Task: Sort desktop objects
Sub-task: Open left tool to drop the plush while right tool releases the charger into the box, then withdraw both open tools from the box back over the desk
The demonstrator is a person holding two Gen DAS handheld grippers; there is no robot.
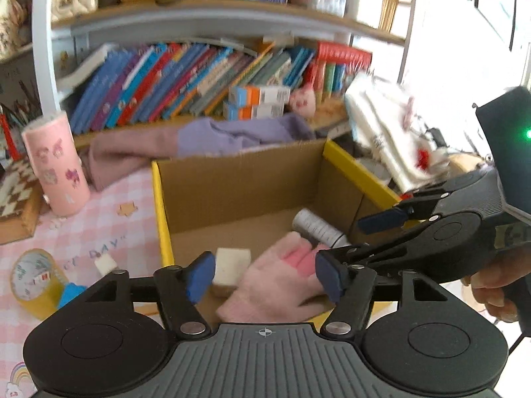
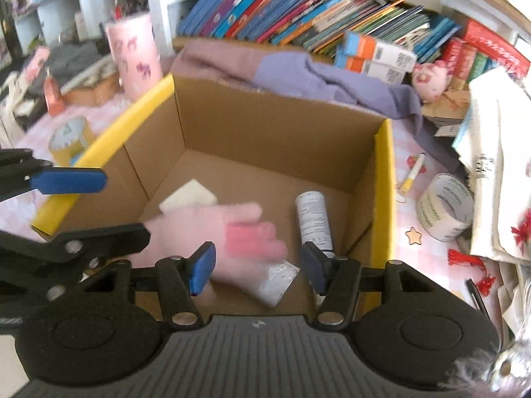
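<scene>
An open cardboard box with yellow rims point(image 1: 159, 199) point(image 2: 385, 179) stands on the pink checked desk. In it lie a pink glove point(image 1: 278, 285) point(image 2: 212, 229), a white block point(image 1: 232, 263) point(image 2: 189, 195), a grey-white cylinder point(image 1: 318, 227) point(image 2: 313, 219) and a white packet point(image 2: 277, 282). My left gripper point(image 1: 265, 277) is open and empty above the box's near edge. My right gripper point(image 2: 257, 268) is open and empty above the glove; it also shows in the left wrist view point(image 1: 358, 242), coming in from the right.
A yellow tape roll point(image 1: 33, 278) point(image 2: 68, 137) and a small white cube point(image 1: 105, 263) lie left of the box. A pink cup point(image 1: 54, 162) point(image 2: 134, 53), purple cloth point(image 1: 232, 132), books point(image 1: 199, 79), a white tape roll point(image 2: 444, 207) and a pen point(image 2: 413, 174) surround it.
</scene>
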